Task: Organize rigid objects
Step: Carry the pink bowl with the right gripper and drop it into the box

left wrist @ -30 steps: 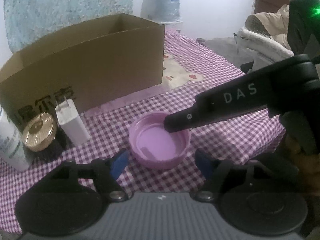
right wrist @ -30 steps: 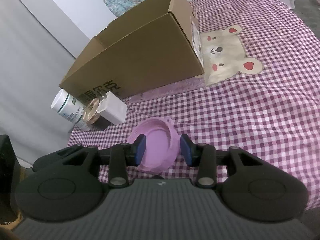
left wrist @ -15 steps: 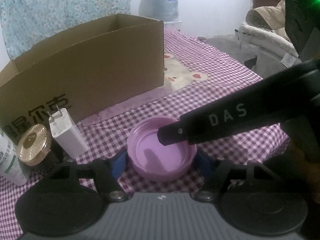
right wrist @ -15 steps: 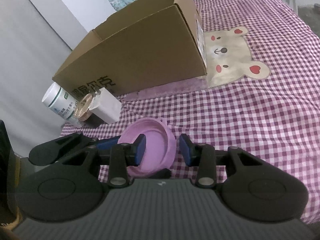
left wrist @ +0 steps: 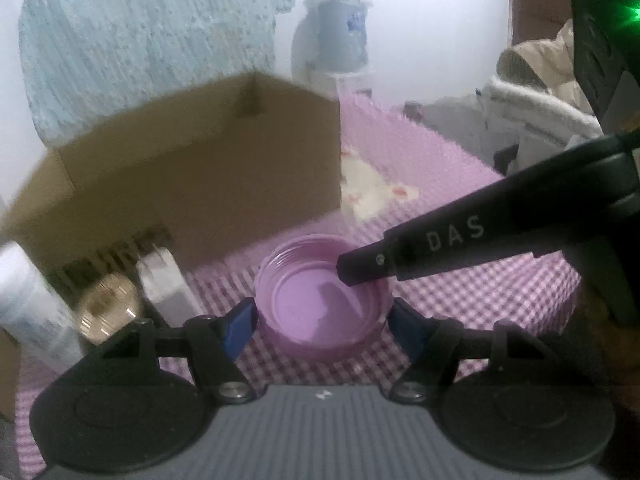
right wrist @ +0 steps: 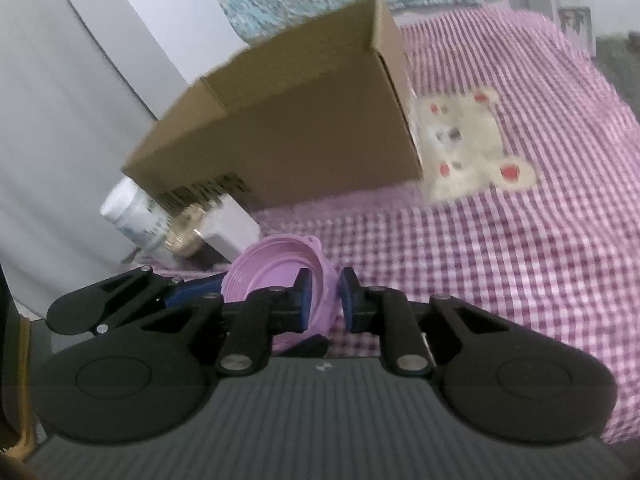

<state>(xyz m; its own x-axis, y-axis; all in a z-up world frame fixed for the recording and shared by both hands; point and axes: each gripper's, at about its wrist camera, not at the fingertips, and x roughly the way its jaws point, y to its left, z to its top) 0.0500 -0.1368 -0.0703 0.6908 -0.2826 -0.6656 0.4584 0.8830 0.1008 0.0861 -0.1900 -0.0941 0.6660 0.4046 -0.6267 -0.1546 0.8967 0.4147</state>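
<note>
We see a round lilac plastic lid [left wrist: 324, 312] lying hollow side up, its shallow wall ringed inside with screw threads and its floor smooth and matte. Our left gripper [left wrist: 322, 322] straddles it: the two blue pads sit against opposite sides of the outer wall, so these tongs are clamped across the lid's full width. Our right gripper [right wrist: 323, 294] reaches in from the right side of the left wrist view, and its tongs have just been closing; now they pinch the lid's thin rim, one blue pad inside the wall and one outside.

Beyond both grippers stands an open cardboard box [right wrist: 296, 136], plain brown corrugated card with dark printed characters low on its near face. To the left of the lid, close to that face, cluster three things: a white rectangular plug adapter [left wrist: 162, 280], a jar with a ridged, shiny gold cap [left wrist: 106, 312], and a white cylindrical bottle [right wrist: 134, 216] with a printed label. Everything rests on a pink-and-white checked cloth [right wrist: 520, 260] bearing a cream bear patch with red spots, off to the right beyond the right gripper.
</note>
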